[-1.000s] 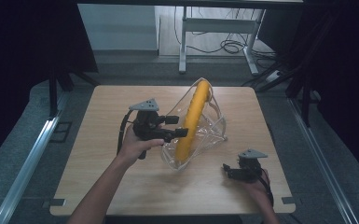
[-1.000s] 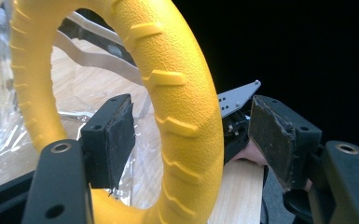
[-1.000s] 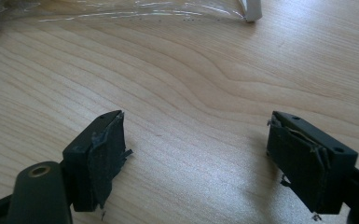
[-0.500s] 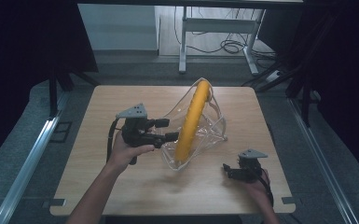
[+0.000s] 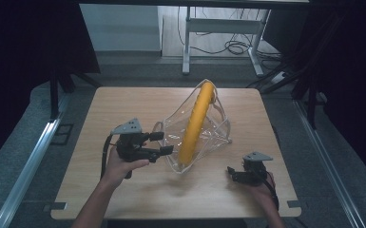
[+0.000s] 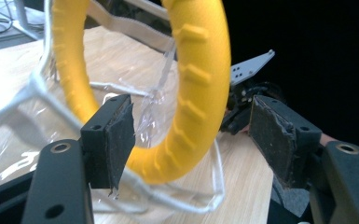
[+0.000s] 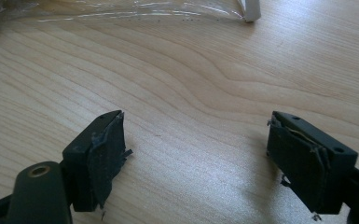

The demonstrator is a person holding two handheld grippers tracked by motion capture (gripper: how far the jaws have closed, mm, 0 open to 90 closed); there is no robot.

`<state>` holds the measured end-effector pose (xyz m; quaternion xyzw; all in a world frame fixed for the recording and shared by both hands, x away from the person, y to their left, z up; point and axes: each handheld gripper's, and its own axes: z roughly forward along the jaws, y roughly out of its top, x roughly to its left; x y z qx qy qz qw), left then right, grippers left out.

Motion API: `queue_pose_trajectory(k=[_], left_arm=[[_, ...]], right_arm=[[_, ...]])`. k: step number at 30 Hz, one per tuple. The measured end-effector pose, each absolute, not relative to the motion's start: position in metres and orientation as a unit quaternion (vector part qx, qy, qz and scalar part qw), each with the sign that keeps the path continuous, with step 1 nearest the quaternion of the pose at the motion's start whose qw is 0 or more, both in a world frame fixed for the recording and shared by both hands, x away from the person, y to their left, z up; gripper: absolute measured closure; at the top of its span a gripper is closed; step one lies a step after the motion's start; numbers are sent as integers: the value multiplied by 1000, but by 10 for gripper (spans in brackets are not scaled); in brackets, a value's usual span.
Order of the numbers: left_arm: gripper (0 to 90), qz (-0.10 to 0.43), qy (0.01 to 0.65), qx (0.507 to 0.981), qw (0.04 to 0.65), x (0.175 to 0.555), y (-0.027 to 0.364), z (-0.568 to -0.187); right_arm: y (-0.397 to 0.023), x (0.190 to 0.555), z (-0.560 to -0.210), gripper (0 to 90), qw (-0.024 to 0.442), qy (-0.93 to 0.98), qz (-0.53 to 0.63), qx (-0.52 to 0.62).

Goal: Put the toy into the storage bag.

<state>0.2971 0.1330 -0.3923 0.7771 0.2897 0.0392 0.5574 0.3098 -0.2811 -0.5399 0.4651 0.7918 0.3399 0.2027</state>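
Yellow ribbed ring is seen inside a clear plastic bag mid-table. The left gripper, jaws spread, has been drawn back from the bag since a second ago, suggesting release. The right gripper rests open, empty, on the wooden table.

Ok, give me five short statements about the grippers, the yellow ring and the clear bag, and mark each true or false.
1. The yellow ring sits inside the clear bag. True.
2. The left gripper is clamped on the ring. False: its jaws stand open, with the ring between them.
3. The right gripper is open over bare table. True.
4. The ring lies flat. False: it stands tilted on edge.
5. The right gripper holds the bag. False: it holds nothing.
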Motion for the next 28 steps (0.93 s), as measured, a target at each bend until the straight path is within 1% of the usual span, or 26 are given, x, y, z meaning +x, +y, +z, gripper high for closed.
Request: queue_pose_trajectory(k=[13, 19, 28], left_arm=[[309, 96, 331, 787, 511, 275, 166, -424], [309, 104, 347, 786, 501, 273, 173, -431], [306, 99, 343, 787, 503, 275, 171, -433]], right_arm=[[-281, 310, -540, 192, 205, 791, 339, 466], [-281, 310, -540, 191, 206, 790, 339, 467], [-281, 310, -540, 192, 205, 790, 339, 467]])
